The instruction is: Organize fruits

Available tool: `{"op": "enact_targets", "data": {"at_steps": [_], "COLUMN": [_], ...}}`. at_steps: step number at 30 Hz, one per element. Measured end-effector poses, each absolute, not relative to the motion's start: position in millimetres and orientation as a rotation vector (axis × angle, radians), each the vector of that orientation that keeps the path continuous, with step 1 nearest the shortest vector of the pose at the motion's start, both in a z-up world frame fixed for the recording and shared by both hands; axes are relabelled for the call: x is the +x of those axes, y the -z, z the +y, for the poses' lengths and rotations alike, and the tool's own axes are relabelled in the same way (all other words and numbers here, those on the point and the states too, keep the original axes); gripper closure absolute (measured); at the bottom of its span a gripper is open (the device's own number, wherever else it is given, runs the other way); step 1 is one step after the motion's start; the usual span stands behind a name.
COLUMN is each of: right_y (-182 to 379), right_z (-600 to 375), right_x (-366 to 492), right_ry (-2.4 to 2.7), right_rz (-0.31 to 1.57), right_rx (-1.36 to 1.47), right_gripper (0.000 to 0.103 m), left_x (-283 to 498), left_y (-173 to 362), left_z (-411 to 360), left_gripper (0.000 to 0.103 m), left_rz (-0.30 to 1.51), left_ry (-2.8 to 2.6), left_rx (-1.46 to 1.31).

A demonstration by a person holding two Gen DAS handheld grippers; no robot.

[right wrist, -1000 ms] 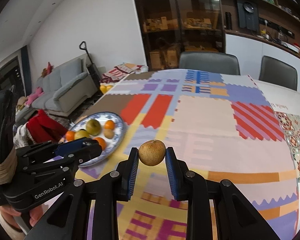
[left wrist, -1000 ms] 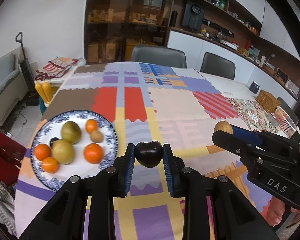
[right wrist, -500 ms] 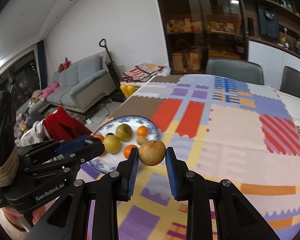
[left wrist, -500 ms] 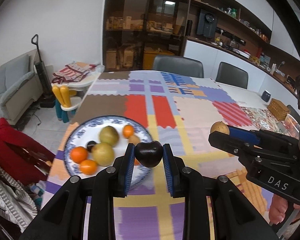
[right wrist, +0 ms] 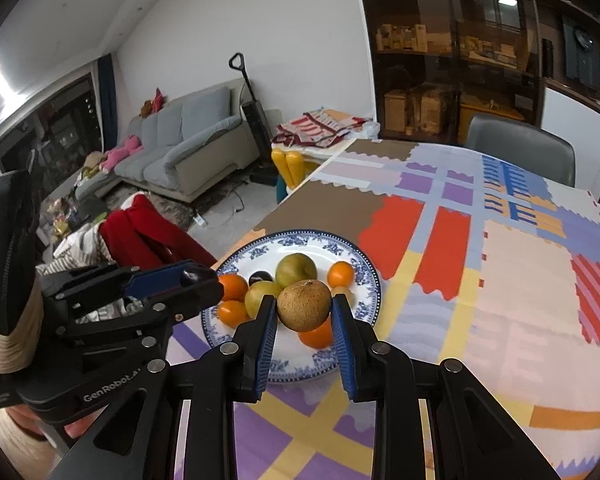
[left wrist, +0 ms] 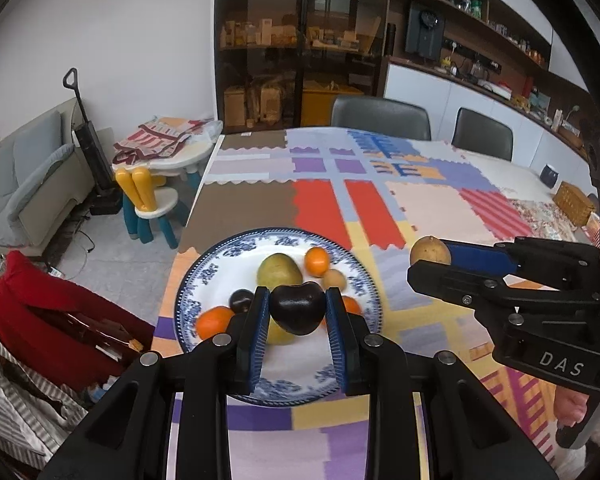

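Patchwork cloth in red, purple and yellow covers the table point(left wrist: 420, 208), with a dining room, shelving and a sofa behind. Nearest the left camera, the left claw point(left wrist: 298, 312) is clenched on a dark plum point(left wrist: 298, 308), held clear of any surface; nearest the right camera, the right claw point(right wrist: 305, 312) is clenched on a brown fruit point(right wrist: 304, 305), likewise aloft. Change noted: over the past second both claws have swung from above bare cloth to above the plate point(left wrist: 204, 280), which has come from the left of each view to directly beneath the held fruits. Judgement: carrying is nearly complete and lowering and release remain; neither fruit is yet set down. Beyond the claws, the blue-and-white plate sits near the table's left edge and holds two green fruits point(right wrist: 296, 269), several oranges point(right wrist: 341, 274), a small dark fruit point(right wrist: 260, 278) and a small tan fruit point(left wrist: 334, 279), loosely grouped at its middle. Free space appears at the plate's near rim. Further back, the table is bare cloth, then grey chairs point(left wrist: 380, 117).
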State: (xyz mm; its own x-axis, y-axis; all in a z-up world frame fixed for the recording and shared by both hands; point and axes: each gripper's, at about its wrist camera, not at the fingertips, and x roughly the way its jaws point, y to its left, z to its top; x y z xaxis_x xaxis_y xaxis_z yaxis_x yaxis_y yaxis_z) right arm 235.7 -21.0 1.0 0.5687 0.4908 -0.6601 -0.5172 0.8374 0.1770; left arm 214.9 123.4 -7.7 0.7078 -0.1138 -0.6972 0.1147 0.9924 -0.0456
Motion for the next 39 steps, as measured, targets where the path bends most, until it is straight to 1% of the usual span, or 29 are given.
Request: {"op": "enact_targets", "data": {"at_steps": [21,33,34,37,38,39], "right_y": [53.1,62.7,63.0,63.2,62.4,61.0], "right_z": [31.3,35.1,34.8,32.6,31.8,30.2], "right_x": [311.4,323.2,323.8,325.1,324.2,323.4], "right_ry": [-0.575,-0.552,-0.553,-0.556,-0.553,-0.552], "right_rz": [0.998,1.03,1.032,1.037,1.035,1.029], "right_rx": [-0.056,-0.047,-0.043,-0.028,-0.027,-0.023], "right_gripper": [0.074,0.074,0.074,0.073,0.072,0.069], "left_x": [306.7,322.9,323.1,320.7,318.9,316.6], "left_y": [61.1,72.9,73.3,71.5,70.2,68.5], "left_z": [164.2,165.3,164.4,161.6,160.9,159.9], "left_gripper": [0.075,0.075,0.074,0.065,0.064,0.064], "left_rz": [0.958,1.0,1.003,0.999,0.997,0.994], "left_ry": [0.1,0.133,0.136,0.136,0.14,0.135], "left_rx": [0.04,0.018,0.021,0.029,0.029,0.032]}}
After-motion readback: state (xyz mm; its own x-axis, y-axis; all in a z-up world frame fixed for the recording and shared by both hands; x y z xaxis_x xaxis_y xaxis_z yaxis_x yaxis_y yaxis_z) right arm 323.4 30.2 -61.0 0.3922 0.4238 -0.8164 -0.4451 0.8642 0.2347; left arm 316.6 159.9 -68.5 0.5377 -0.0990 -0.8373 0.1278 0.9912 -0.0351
